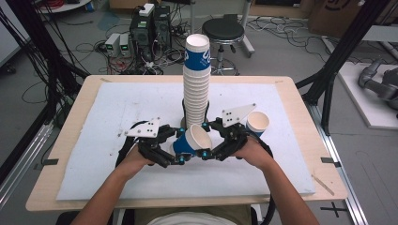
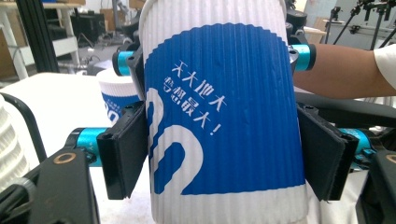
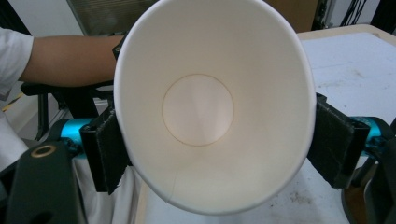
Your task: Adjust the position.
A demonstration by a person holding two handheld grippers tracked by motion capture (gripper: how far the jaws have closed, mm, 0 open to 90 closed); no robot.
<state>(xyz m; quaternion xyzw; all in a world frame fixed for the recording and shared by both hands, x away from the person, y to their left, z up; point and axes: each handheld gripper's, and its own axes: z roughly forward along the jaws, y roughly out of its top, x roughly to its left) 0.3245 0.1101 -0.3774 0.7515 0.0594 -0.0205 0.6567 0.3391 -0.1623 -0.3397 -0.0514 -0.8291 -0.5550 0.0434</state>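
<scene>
A blue-and-white paper cup is held on its side above the white board, between both grippers. My left gripper is shut on the cup's ribbed body, with a pad pressed against each side. My right gripper is shut on the cup at its open mouth, and its pads squeeze the rim into an oval. Right behind stands a tall stack of cups. One single cup stands upright to the right of my right gripper.
A white board covers the wooden table. Past the far edge are a black stool and computer boxes with cables on the floor. Black frame poles rise at both sides.
</scene>
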